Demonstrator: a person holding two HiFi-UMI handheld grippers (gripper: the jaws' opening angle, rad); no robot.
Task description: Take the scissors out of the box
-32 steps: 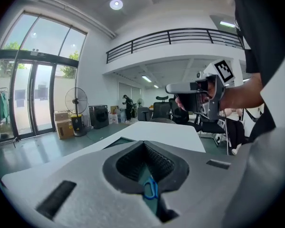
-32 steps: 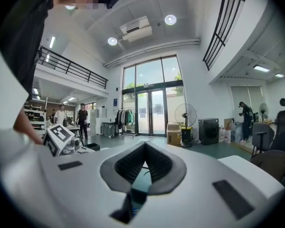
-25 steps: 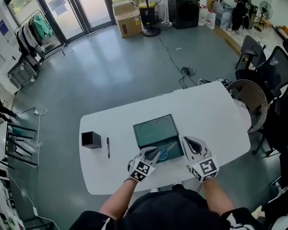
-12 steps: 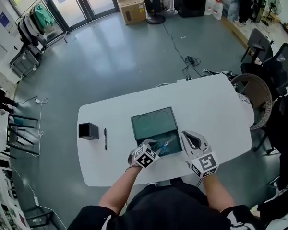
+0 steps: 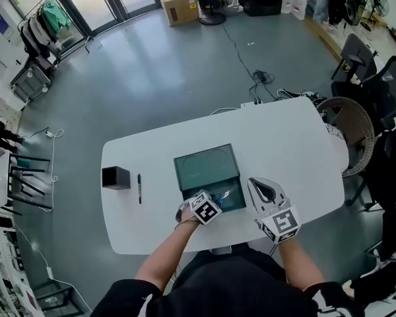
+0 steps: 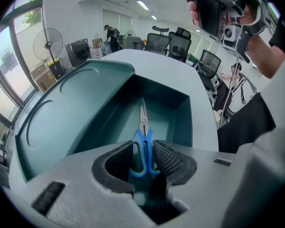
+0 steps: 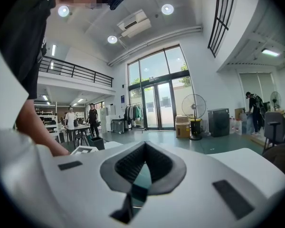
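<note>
Blue-handled scissors lie in the teal box, blades pointing away from me; in the head view the scissors show just right of my left gripper. The box lid lies flat behind the tray. My left gripper points steeply down into the tray. Seen from the left gripper view, the left gripper has its jaws opening, with the blue handles between the pads and not pinched. My right gripper hovers to the right of the box, and in its own view the right gripper is shut and holds nothing.
A black square cup and a black pen sit on the white table to the left of the box. A wicker chair and dark office chairs stand past the table's right end.
My left gripper has tipped downward and sunk into the box over the scissors' handles, and its jaws have spread wider. My right gripper has stayed beside the box.
</note>
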